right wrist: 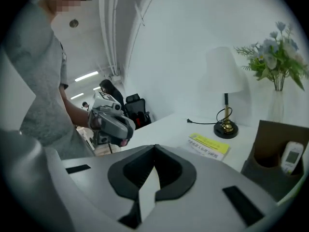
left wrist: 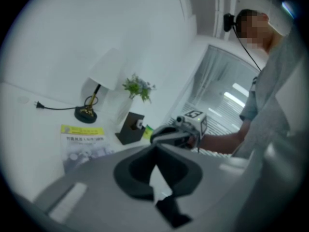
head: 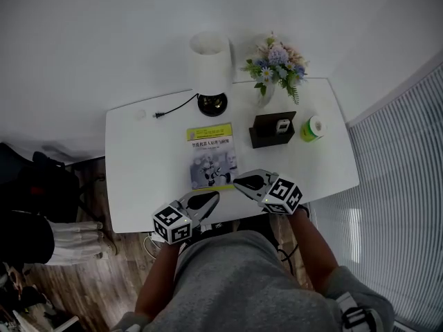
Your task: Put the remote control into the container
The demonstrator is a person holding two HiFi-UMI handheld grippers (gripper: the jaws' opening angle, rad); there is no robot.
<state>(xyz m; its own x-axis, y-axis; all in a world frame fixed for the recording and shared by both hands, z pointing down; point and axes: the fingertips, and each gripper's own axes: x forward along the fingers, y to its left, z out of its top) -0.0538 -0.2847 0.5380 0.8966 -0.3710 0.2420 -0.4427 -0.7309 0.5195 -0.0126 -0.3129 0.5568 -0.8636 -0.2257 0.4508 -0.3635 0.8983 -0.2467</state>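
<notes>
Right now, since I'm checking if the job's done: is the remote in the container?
In. The remote stands inside the black container, its top showing above the front wall.

the remote control (head: 282, 125) is already inside the container (head: 263, 138), standing on end, white with a small greyish window near its top, upper part poking above the low front wall. the container is a dark, open-topped box with a taller back panel, sitting upright on the right rear part of the white desk (head: 138, 158). from the right gripper view the remote control (right wrist: 292, 157) leans back against that panel of the container (right wrist: 263, 170).
</notes>
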